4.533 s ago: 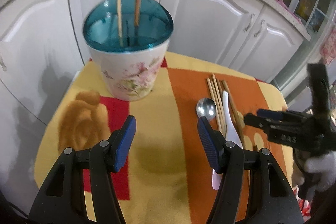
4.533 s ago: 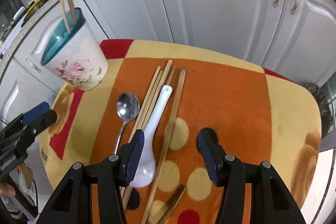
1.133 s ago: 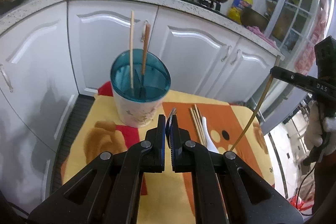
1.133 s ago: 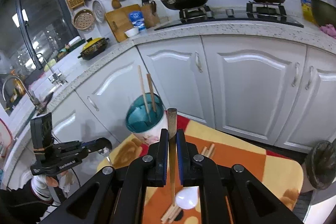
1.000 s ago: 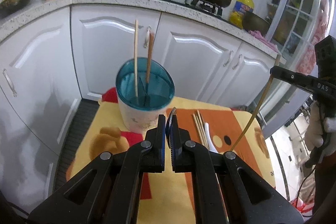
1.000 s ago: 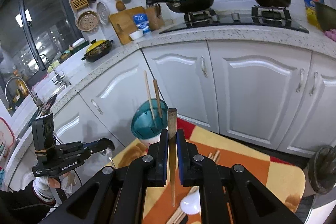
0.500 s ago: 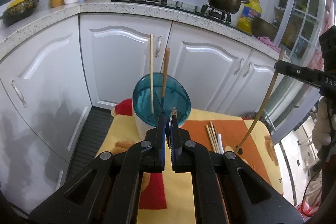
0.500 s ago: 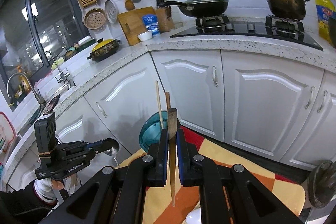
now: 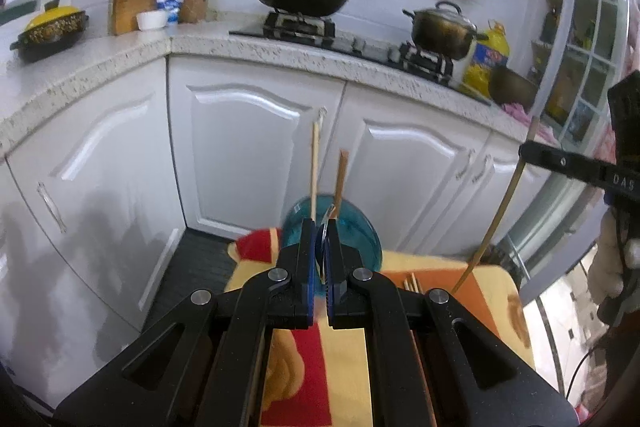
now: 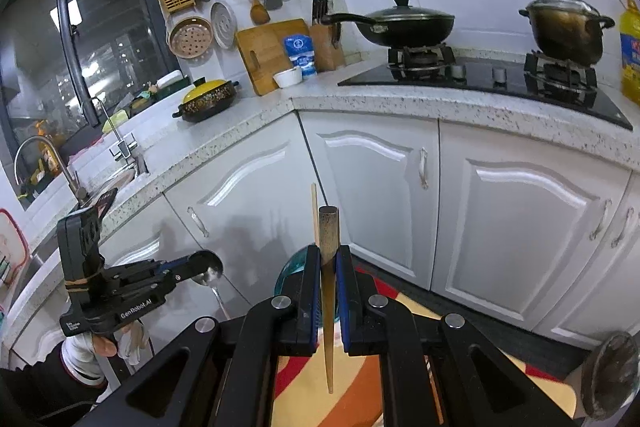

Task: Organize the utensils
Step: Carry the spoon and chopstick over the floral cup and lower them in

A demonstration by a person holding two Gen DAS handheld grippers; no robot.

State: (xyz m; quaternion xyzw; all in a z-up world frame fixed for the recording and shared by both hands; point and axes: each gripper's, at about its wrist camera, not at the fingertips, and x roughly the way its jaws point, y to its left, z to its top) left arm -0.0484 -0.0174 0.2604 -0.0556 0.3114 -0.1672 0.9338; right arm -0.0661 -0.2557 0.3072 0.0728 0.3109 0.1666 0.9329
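Carry step. My left tongs (image 9: 323,255) are clamped on the metal spoon (image 10: 207,268), my right tongs (image 10: 329,281) on a brown chopstick (image 10: 328,299). The teal-rimmed cup (image 9: 360,239) sits just beyond both. Next: lower each tip-first into its mouth.

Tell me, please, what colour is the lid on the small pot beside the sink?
Yellow; the lid sits on a dark patterned pot, clearest in the right wrist view.

desk (image 9: 496,291) under yellow/orange/red cloth (image 9: 348,367); on it: teal-rimmed utensil cup (image 9: 360,247), loose chopsticks (image 9: 412,283) just beside.
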